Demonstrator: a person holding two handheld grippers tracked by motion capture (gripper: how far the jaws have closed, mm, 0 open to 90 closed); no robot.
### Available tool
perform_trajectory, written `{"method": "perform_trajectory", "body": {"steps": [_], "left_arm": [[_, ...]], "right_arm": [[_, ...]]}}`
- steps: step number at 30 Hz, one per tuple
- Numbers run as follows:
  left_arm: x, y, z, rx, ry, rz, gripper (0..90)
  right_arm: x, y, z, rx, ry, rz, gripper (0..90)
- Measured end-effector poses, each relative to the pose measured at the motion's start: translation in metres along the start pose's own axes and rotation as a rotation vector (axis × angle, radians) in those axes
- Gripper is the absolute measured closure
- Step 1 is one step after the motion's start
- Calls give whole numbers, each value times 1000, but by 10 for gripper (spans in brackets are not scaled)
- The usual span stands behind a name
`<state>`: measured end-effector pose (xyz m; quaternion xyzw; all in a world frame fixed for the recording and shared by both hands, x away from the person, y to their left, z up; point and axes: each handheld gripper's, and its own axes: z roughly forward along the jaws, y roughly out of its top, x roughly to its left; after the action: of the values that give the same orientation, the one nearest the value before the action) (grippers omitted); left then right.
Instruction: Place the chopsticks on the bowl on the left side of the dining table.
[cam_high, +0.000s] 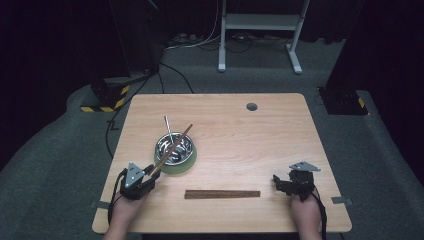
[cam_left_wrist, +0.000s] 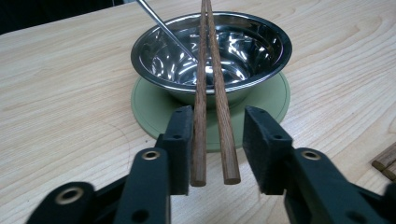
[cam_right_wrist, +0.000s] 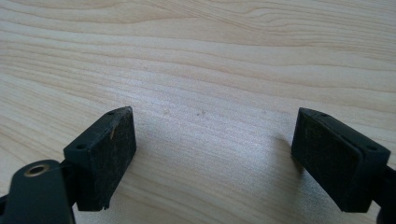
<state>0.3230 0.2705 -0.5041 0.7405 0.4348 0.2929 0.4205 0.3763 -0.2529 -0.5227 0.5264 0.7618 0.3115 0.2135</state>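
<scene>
A pair of brown wooden chopsticks (cam_high: 172, 147) (cam_left_wrist: 201, 93) lies across the rim of a shiny steel bowl (cam_high: 181, 145) (cam_left_wrist: 252, 51), which sits on a round green mat (cam_high: 184, 167) (cam_left_wrist: 154, 107). A thin metal utensil (cam_high: 168, 127) (cam_left_wrist: 163, 25) leans in the bowl. My left gripper (cam_high: 150, 171) (cam_left_wrist: 218, 114) has the chopsticks' near ends between its jaws. The left pad touches one stick, and a gap shows between the other stick and the right pad. My right gripper (cam_high: 278, 183) (cam_right_wrist: 215, 140) stands open over bare wood at the front right, with nothing between its pads.
A flat dark wooden strip (cam_high: 222, 194) (cam_left_wrist: 385, 161) lies near the front edge of the light wooden table (cam_high: 240, 135), between the two hands. A round cable hole (cam_high: 251, 106) sits at the back right. Beyond the table are grey carpet and a white frame.
</scene>
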Motion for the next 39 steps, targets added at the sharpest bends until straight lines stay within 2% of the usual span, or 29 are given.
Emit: {"method": "perform_trajectory", "body": {"steps": [9, 15, 24, 28, 29, 34, 35, 39], "left_arm": [[0, 0, -1, -2, 7, 10, 728], [0, 0, -1, -4, 6, 13, 754], [0, 0, -1, -5, 6, 14, 757], [0, 0, -1, -7, 9, 6, 758], [-1, 0, -1, -11, 12, -7, 758], [-2, 0, -1, -14, 7, -9, 758], [-1, 0, -1, -13, 0, 6, 759], [-3, 1, -1, -17, -23, 18, 759]], "right_arm": [[0, 0, 0, 0, 0, 0, 137], [0, 0, 0, 0, 0, 0, 137], [0, 0, 0, 0, 0, 1, 137], [0, 0, 0, -1, 0, -2, 137], [0, 0, 0, 0, 0, 0, 137], [0, 0, 0, 0, 0, 0, 138], [0, 0, 0, 0, 0, 0, 138], [0, 0, 0, 0, 0, 0, 137]]}}
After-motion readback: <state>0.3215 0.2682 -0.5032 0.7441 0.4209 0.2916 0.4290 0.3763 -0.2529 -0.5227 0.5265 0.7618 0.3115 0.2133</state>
